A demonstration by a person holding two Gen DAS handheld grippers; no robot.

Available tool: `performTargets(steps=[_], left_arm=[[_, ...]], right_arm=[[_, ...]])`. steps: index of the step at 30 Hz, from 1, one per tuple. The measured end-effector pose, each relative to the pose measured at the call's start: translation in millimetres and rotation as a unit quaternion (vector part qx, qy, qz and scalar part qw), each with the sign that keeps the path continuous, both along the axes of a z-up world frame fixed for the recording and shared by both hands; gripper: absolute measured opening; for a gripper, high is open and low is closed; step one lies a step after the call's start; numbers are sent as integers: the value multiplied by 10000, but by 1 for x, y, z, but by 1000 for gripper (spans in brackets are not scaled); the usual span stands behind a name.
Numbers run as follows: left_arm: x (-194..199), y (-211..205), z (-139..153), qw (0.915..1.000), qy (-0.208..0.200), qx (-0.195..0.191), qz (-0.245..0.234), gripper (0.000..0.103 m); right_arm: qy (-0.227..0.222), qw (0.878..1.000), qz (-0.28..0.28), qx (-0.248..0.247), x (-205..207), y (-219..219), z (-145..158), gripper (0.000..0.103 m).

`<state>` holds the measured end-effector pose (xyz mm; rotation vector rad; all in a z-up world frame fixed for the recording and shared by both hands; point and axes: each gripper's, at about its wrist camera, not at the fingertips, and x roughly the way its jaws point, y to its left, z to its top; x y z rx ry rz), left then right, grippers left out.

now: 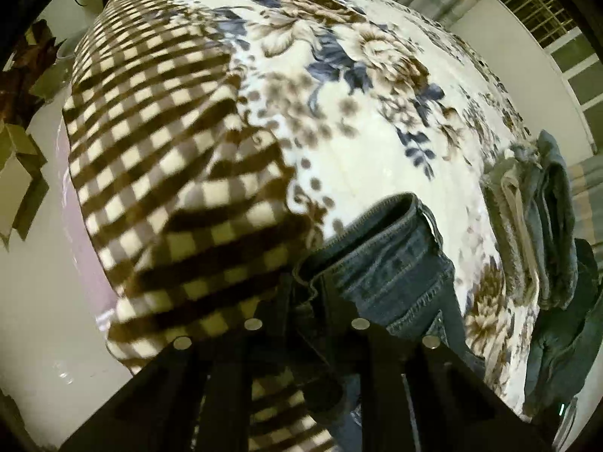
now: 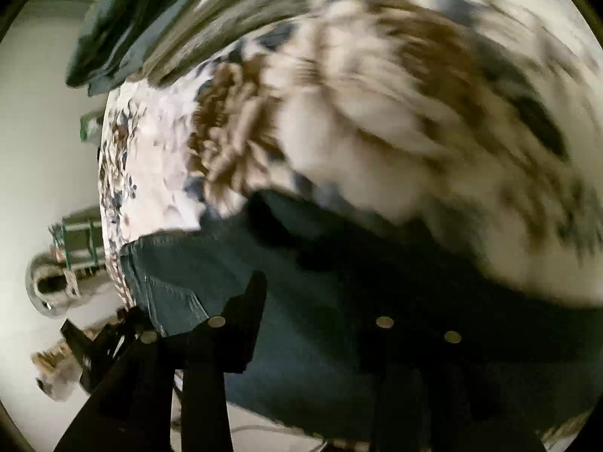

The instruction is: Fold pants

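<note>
left fingers (image 1: pixel 307 293) clenched on jeans (image 1: pixel 392 263) hem, denim running away rightward; right fingers (image 2: pixel 320 301) released, spread above the denim.

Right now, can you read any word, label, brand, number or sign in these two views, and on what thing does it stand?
None can be read.
Jeans: stitching only, no legible tag.
Blanket: checks and flowers, no writing.
Folded pile: no visible label.
Right wrist view: too blurred to show any text.
</note>
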<state>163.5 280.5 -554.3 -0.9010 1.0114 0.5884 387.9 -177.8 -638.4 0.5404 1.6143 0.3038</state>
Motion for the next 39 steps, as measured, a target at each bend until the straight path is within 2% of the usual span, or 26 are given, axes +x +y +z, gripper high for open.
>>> performTargets(steps=[1, 2, 3, 5, 8, 12, 13, 14, 18, 19, 22, 24, 25, 27, 29, 31, 32, 33, 35, 37, 39], left_arm=[[-3, 9, -2, 9997, 62, 119, 206, 0], [-6, 20, -3, 9990, 77, 202, 385, 0], [-10, 33, -6, 9984, 57, 137, 545, 0], [-14, 44, -5, 9983, -36, -129, 564, 0], [-13, 30, 12, 9999, 78, 0, 98, 1], [-11, -14, 22, 9972, 418, 136, -598, 3], [-10, -25, 20, 9957, 573, 136, -712, 7], [-8, -37, 16, 9941, 723, 102, -797, 17], [-6, -63, -8, 9932, 849, -111, -793, 27], [-4, -66, -13, 9933, 875, -98, -746, 33], [-1, -69, -22, 9932, 986, -85, -613, 34], [0, -69, -19, 9927, 1038, -78, -610, 34], [-1, -70, -13, 9924, 1050, -40, -635, 34], [1, -77, -2, 9910, 1094, 93, -770, 34], [4, -90, 12, 9874, 1158, 391, -1009, 34], [6, -113, 25, 9829, 1167, 554, -1315, 35], [7, -130, 31, 9793, 1204, 668, -1486, 37], [9, -147, 35, 9764, 1213, 746, -1626, 42], [14, -193, 41, 9671, 1201, 957, -2030, 67], [21, -238, 42, 9577, 1188, 1103, -2379, 77], [28, -283, 39, 9495, 1140, 1139, -2691, 79]], right_arm=[[58, 9998, -165, -14, -11, -14, 0, 41], [126, 9994, -329, -8, -24, -26, -2, 42], [257, 9980, -581, -32, -41, -44, -6, 44], [538, 9939, -966, 28, -67, -66, -18, 45], [909, 9835, -1548, 218, -108, -84, -30, 46], [940, 9745, -2034, 108, -150, -96, -23, 46], [983, 9712, -2170, 100, -160, -100, -24, 46], [1033, 9673, -2315, 80, -169, -105, -25, 46], [1142, 9532, -2800, 43, -185, -120, -42, 46], [1135, 9494, -2928, 17, -187, -125, -47, 46], [1304, 9388, -3181, -221, -199, -136, -66, 42], [1399, 9340, -3285, -126, -212, -147, -71, 42], [1390, 9307, -3383, 17, -219, -155, -67, 43], [1078, 9292, -3527, 223, -230, -177, -52, 45], [678, 9264, -3702, 87, -242, -209, -31, 52], [347, 9163, -3989, -53, -255, -246, -15, 55], [176, 9067, -4212, -159, -263, -273, -6, 57], [80, 8987, -4378, -239, -268, -295, -1, 57], [-56, 8842, -4662, -284, -275, -336, 1, 58], [-52, 8692, -4931, -348, -280, -381, -8, 58], [-16, 8629, -5044, -312, -283, -422, -24, 58]])
